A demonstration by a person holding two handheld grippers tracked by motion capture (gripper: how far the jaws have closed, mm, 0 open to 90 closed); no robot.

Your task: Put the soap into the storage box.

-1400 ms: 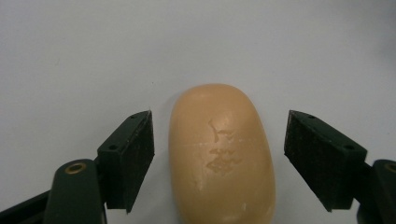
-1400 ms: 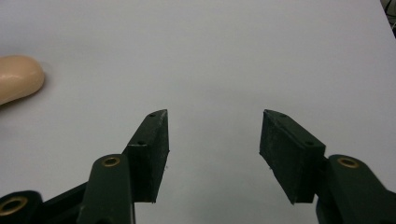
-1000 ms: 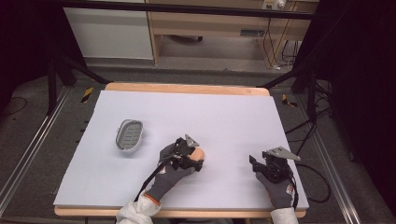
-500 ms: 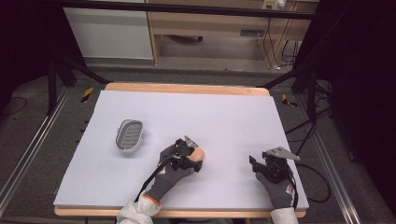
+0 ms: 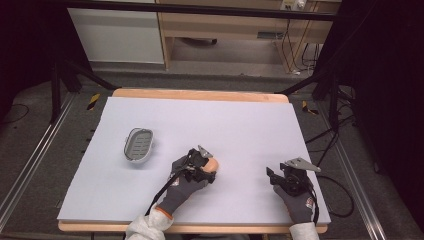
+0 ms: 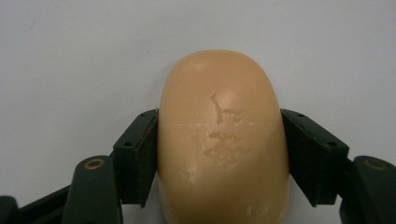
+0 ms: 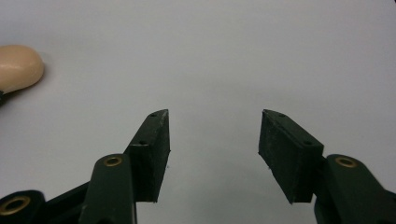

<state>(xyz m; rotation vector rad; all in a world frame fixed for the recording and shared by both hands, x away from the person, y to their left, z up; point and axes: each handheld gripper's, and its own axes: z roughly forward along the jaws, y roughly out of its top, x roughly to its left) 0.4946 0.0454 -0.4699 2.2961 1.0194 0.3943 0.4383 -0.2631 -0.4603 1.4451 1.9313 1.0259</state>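
Soap (image 6: 222,140) sits clamped between my left jaws, a peach-coloured rounded bar whose two long sides touch both black pads; its top face is scuffed and cracked, and whatever was stamped there is too worn for me to read. My left gripper (image 5: 206,167) rests low over the white tabletop (image 5: 240,125), near the front edge and a little left of the middle. My right gripper (image 5: 280,176) hovers near the front right corner, well apart from the bar, its jaws spread wide with nothing but bare surface between them (image 7: 214,140). From there I see the bar's rounded end far off at the left. A grey soap dish (image 5: 138,145) lies toward the tabletop's left edge, apart from both my hands.
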